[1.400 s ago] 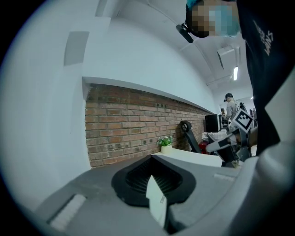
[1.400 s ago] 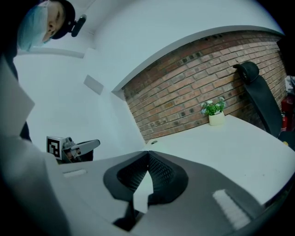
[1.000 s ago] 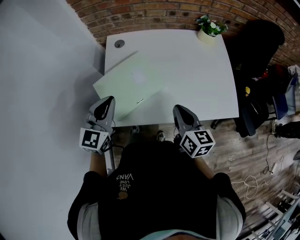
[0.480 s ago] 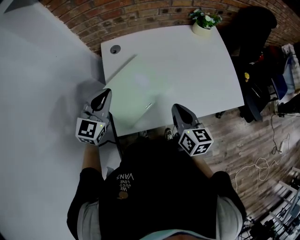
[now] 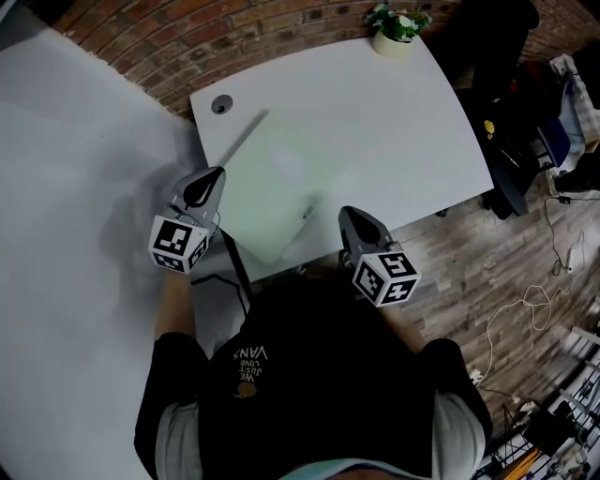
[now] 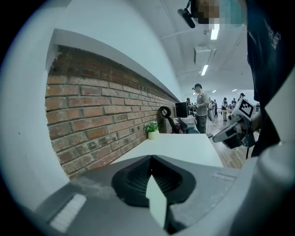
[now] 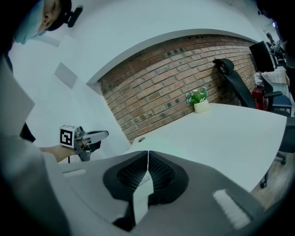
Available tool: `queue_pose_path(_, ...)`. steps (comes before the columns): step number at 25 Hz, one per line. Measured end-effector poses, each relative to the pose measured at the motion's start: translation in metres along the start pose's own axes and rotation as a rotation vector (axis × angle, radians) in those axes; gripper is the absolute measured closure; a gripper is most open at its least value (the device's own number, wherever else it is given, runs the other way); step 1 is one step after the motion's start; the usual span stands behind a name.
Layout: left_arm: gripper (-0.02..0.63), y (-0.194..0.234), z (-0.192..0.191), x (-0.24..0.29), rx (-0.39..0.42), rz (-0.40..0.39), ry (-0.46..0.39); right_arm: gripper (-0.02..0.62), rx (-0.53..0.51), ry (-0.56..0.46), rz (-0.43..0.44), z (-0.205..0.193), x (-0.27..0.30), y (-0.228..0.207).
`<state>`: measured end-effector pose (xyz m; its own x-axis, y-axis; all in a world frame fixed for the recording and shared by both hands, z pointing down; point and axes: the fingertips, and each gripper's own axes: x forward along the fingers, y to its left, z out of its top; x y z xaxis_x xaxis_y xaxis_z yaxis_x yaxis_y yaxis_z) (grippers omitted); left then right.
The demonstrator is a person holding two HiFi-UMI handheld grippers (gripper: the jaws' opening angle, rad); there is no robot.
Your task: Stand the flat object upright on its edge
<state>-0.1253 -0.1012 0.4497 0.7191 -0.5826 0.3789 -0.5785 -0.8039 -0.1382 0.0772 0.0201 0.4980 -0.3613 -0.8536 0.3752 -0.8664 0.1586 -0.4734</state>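
Both tongs have jaws pressed together, holding nothing: left gripper (image 5: 218,174) at the laptop's (image 5: 272,183) left edge, right gripper (image 5: 343,214) near its right corner. It lies flat on the desk (image 5: 403,122), so the tipping up is not yet begun.

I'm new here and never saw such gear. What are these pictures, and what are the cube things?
A person holds a two-jaw gripper in each hand; the marker cubes belong to them. One picture looks down from a head camera; the other two look along each gripper's jaws. On the white table a pale green closed laptop lies flat; a small potted plant stands at the far corner. The left gripper and right gripper have jaws together, holding nothing.
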Motion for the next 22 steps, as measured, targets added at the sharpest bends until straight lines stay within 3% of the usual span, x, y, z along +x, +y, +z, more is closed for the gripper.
queue_pose_path(10,0.579,0.013,-0.044,0.027,-0.030,-0.154,0.124,0.491,0.078,0.055,-0.047,-0.032,0.019,0.008)
queue_pose_path(14,0.512,0.018,-0.060,0.033,-0.045,-0.198,0.169,0.443,0.100,0.074,-0.044,-0.041,0.028,0.016)
queue_pose_path(18,0.393,0.021,-0.075,0.040,-0.082,-0.223,0.195,0.410,0.126,0.094,-0.063,-0.050,0.035,0.016)
queue_pose_path(22,0.354,0.021,-0.089,0.047,-0.094,-0.274,0.247,0.316,0.159,0.125,-0.055,-0.059,0.048,0.021)
